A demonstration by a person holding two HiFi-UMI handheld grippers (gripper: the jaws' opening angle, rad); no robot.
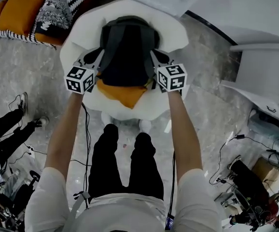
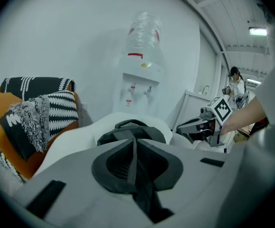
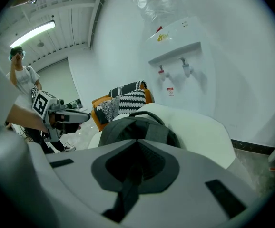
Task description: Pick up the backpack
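Your left gripper [image 2: 135, 151] was clenched, its jaws closed on the left strap [image 1: 108, 52] of the backpack [image 1: 125, 57], with the webbing pinched between them. Your right gripper [image 3: 137, 151] was clamped the same way on the right strap [image 1: 149, 46]. The backpack sat in a white armchair [image 1: 175, 30], just above an orange cushion [image 1: 125, 95].

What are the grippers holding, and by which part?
The backpack, by its shoulder straps: the left gripper is shut on one strap, the right gripper on the other.
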